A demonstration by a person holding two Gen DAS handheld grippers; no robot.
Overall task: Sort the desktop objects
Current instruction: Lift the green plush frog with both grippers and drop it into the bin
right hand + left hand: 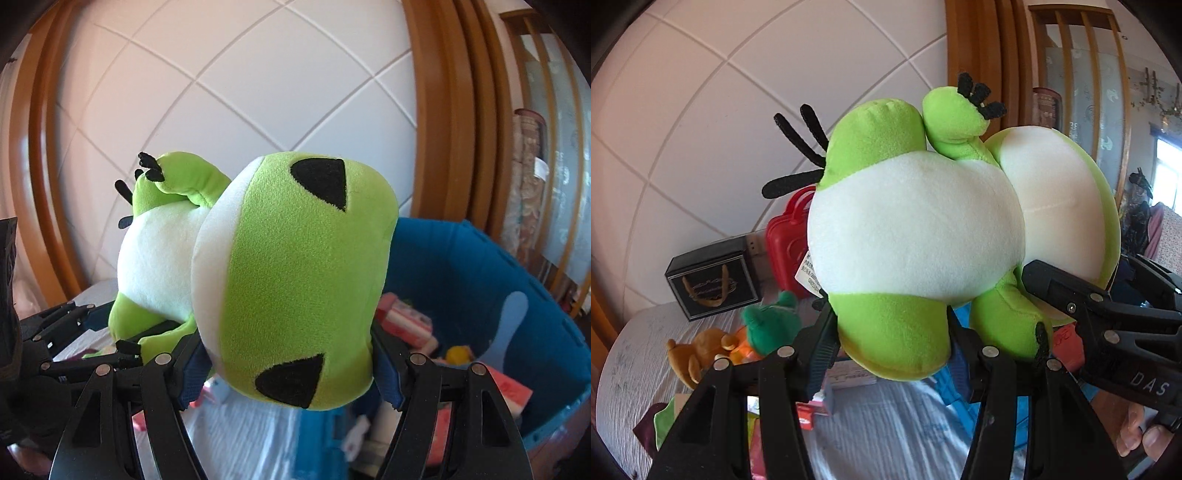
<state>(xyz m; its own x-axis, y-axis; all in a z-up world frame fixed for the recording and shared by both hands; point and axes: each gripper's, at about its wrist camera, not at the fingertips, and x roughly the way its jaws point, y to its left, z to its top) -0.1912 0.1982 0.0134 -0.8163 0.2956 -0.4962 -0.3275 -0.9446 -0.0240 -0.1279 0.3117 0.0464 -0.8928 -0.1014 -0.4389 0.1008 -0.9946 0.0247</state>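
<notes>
A green and white plush frog (916, 236) hangs in the air between both grippers. My left gripper (890, 343) is shut on the frog's lower leg. The right gripper shows in the left wrist view (1108, 314) at the frog's head side. In the right wrist view my right gripper (291, 362) is shut on the frog's head (295, 280), which has black triangle eyes. The left gripper (85, 332) appears at the lower left there, on the frog's leg. The frog is lifted above the table.
A blue storage bin (480, 280) with several pink boxes and small items stands at the right. On the grey tablecloth (635, 362) lie a brown plush (698, 350), a green plush (772, 321), a red case (786, 232) and a black box (713, 280). The tiled wall is behind.
</notes>
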